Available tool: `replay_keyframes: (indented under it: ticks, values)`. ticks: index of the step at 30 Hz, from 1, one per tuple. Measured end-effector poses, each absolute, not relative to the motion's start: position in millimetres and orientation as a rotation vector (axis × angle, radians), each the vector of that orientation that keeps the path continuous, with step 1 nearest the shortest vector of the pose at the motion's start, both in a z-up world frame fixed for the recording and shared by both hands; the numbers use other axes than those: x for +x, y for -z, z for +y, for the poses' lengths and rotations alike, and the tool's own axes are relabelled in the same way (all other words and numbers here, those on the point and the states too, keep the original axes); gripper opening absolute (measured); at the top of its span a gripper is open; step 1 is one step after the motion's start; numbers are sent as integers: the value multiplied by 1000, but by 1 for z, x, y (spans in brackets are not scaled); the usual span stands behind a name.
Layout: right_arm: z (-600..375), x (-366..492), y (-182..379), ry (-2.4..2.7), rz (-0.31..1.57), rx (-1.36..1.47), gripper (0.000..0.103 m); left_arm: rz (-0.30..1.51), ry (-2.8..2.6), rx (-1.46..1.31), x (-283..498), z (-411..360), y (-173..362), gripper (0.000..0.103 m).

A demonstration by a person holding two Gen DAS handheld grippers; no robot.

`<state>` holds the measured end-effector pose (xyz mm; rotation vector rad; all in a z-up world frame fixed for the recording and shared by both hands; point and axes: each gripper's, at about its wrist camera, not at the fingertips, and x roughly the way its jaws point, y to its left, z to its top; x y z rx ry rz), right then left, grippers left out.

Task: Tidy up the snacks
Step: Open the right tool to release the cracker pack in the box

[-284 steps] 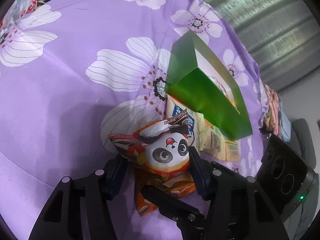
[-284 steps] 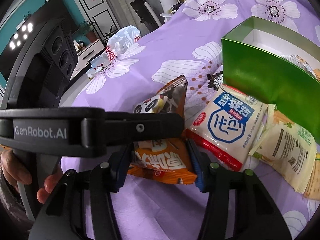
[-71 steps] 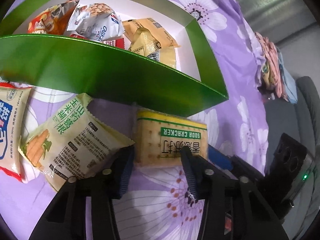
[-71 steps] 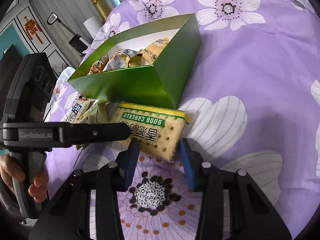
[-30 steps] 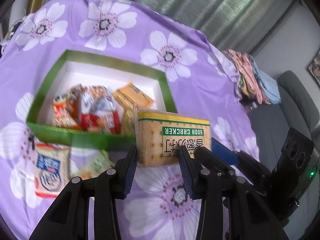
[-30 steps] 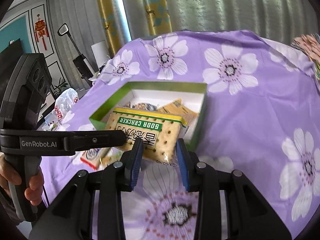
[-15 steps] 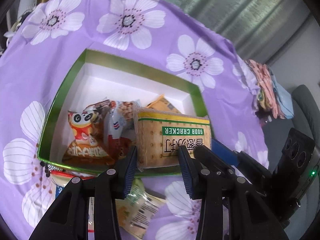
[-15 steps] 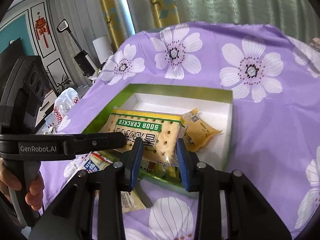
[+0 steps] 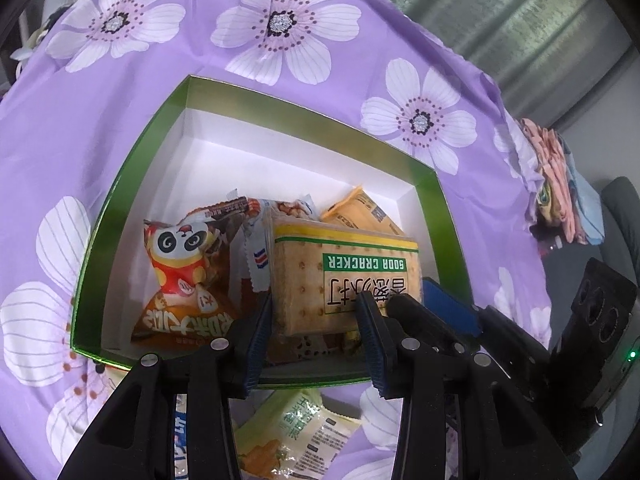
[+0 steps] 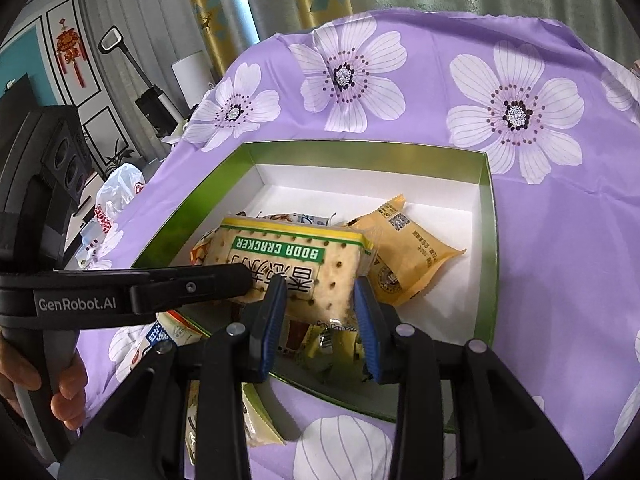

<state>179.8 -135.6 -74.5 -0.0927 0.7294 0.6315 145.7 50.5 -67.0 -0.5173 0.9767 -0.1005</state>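
Both grippers carry one soda cracker pack (image 9: pixel 344 280) together, held over the open green box (image 9: pixel 132 184) on the purple floral cloth (image 9: pixel 120 100).

Left gripper (image 9: pixel 316 336): blue pads clenched on the near end of the pack, one pad against each side. Right gripper (image 10: pixel 320 316): the pack's other end sits between its pads, and the jaws are opening — the left pad looks in contact, the right pad seems to stand just off the wrapper, so I judge this grip to be loosening.

Position of the pack: straight ahead of both sets of fingers, inside the box outline, above the snacks lying there; whether its underside already touches them I cannot tell.

Done so far, as it looks: the box holds a panda snack bag (image 9: pixel 188 272) to the left of the left fingers, a white wrapped snack (image 9: pixel 260 256) behind it, and an orange-yellow biscuit packet (image 10: pixel 404 252) just beyond the right fingers.

Left to do — let the cracker pack go into the box, then fetch what lies outside it, below the fingers on the cloth: a corn-printed snack pack (image 9: pixel 292 428) and a blue-and-white packet (image 9: pixel 182 436) partly hidden by the gripper body.
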Motion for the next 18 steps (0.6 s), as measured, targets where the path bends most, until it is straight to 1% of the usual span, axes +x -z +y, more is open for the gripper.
replay_keyframes:
  ticks: [1,6,7,8,10,15,16,17,18]
  values:
    - [-136,180,74,-629,728,-89,38,975,93,-516,146,51,67,43]
    - [-141,175,70,-625,717,-77,42,984,62,-513,143,55,66,44]
    - [-143,173,68,-622,712,-76,43,980,57,-512,141,56,64,46]
    - [-144,172,67,-620,710,-76,43,976,55,-511,140,57,63,53]
    - [-149,167,64,-615,703,-72,44,964,57,-513,135,58,58,62]
    - [-157,149,58,-600,686,-89,49,939,54,-496,123,56,45,63]
    - [-159,144,56,-598,679,-95,50,933,53,-492,120,55,43,66]
    - [-160,139,55,-595,673,-101,52,928,54,-487,116,54,40,75]
    - [-161,135,54,-594,669,-105,55,921,55,-484,111,53,37,78]
